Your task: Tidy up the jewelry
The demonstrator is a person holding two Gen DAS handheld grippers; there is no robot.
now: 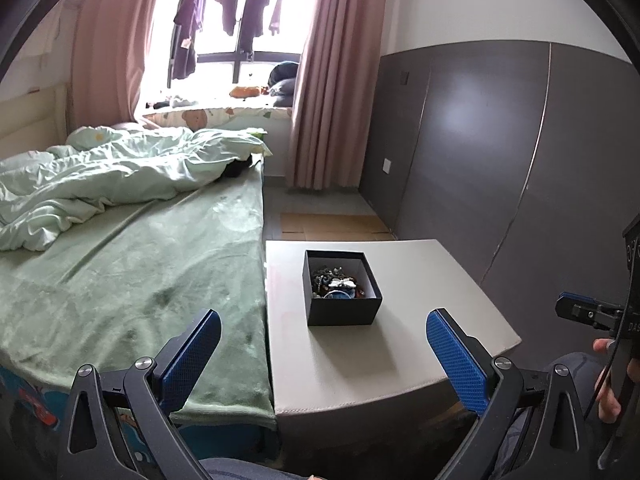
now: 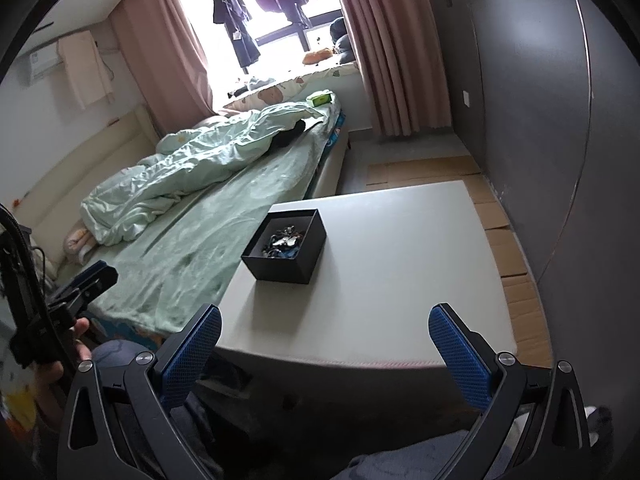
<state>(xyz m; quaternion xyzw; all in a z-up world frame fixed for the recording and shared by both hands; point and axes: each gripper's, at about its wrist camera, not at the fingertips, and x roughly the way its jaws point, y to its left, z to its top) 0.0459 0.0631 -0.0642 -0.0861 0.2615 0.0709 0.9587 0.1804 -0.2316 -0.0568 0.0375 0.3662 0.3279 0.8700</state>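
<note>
Two claws are held low in front of a pale bench (image 1: 420, 280), and one black box (image 1: 342, 288) stands on it. The left claw (image 1: 322, 344) has its two blue-padded fingers (image 1: 192, 354) spread wide apart with nothing between them. The right claw (image 2: 324, 344) is spread just as wide and is also empty. Both hover short of the near edge of the bench, well apart from the box.

The box is square, open at the top, with plain dark walls. It sits toward the side of the bench next to the bed (image 1: 132, 280). Inside lies one tangled heap of jewelry (image 1: 336, 282): dark beads, bits of blue, and a pale winged piece on top that looks like a butterfly. The pieces are too small and too knotted together to count or name one by one.

From the left wrist view, the right claw shows only as a dark tip at the far right edge, cut off by the frame, with part of a hand (image 1: 612, 380) gripping its handle. From the right wrist view, the left claw appears the same way at the left edge, mostly hidden in shadow.

One rumpled green quilt (image 2: 192, 176) lies on the bed, and flattened cardboard (image 2: 504, 232) covers the floor beyond the bench.
</note>
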